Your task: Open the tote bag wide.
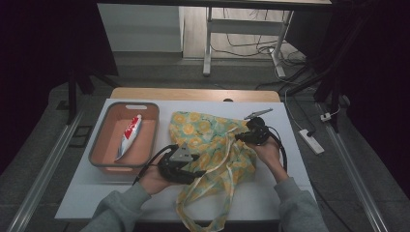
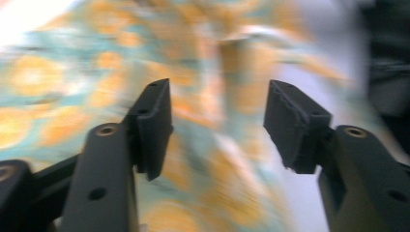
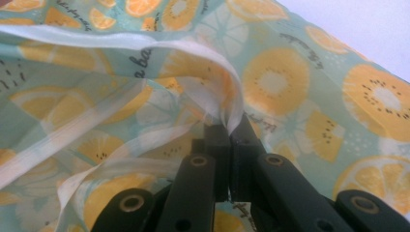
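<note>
Right gripper view: fingers pinch the fruit-print bag rim.

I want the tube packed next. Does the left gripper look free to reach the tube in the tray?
Probably yes. The left gripper is open and holds nothing, the tube lies uncovered in the open tray just to its left, and nothing stands between them.

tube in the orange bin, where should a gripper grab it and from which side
Take the tube across its middle, coming straight down from above. It lies flat and lengthwise in the bin, whose walls block a side approach. The jaws should close across its narrow width, probably the surest hold.
</note>
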Demonstrator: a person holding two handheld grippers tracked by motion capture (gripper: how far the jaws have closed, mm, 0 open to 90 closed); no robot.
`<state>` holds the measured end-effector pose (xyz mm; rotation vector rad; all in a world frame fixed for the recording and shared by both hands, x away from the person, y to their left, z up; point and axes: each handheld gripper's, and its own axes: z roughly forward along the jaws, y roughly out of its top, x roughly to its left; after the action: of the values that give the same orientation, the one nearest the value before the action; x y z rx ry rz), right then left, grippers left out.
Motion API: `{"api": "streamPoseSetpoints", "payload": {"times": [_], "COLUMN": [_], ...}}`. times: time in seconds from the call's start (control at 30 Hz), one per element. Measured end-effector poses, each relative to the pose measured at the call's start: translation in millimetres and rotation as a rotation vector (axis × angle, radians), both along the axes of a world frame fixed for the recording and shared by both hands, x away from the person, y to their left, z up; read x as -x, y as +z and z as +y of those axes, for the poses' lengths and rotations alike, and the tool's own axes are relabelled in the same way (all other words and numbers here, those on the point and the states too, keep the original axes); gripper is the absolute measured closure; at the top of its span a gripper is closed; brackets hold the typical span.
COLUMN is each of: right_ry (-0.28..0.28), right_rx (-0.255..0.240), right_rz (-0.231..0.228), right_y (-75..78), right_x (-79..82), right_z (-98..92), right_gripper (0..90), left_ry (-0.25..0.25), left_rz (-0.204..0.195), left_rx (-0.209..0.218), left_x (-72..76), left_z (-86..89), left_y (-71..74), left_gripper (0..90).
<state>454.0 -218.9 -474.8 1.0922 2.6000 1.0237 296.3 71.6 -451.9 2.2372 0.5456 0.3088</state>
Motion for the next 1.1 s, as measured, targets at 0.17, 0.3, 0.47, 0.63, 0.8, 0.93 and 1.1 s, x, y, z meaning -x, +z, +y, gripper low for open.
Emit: {"api": "streamPoseSetpoints", "payload": {"times": [0.17, 0.3, 0.47, 0.63, 0.8, 0.93, 1.1], "right_ry": [0.001, -0.002, 0.021, 0.049, 0.067, 0.133, 0.109], "right_rx": [-0.005, -0.010, -0.052, -0.078, -0.142, -0.129, -0.037], "right_rz": [0.002, 0.002, -0.001, -0.047, -0.073, -0.068, -0.027], "right_y": [-1.2, -1.5, 1.4, 12.0, 34.0, 49.9, 28.3], "right_x": [2.3, 3.5, 7.2, 24.3, 46.0, 79.6, 96.4], "right_z": [-3.2, -8.4, -20.7, -12.7, -12.1, -12.2, 5.1], "right_gripper": [88.5, 88.5, 88.2, 57.8, 33.4, 24.5, 15.4], "left_ry": [0.056, 0.092, 0.189, 0.266, 0.273, 0.269, 0.285], "left_rz": [0.082, 0.085, 0.071, 0.091, 0.088, 0.093, 0.103], "left_rx": [-0.096, -0.141, -0.033, -0.004, -0.008, -0.012, -0.011], "left_x": [-29.4, -41.2, -57.0, -71.5, -70.8, -70.3, -72.3], "left_z": [-17.8, -20.6, 9.5, 29.5, 29.8, 28.3, 27.7], "left_y": [-17.3, -25.4, -5.6, -3.2, -2.8, -2.9, -3.6], "left_gripper": [55.2, 86.2, 88.2, 88.3, 88.3, 88.3, 88.2]}}
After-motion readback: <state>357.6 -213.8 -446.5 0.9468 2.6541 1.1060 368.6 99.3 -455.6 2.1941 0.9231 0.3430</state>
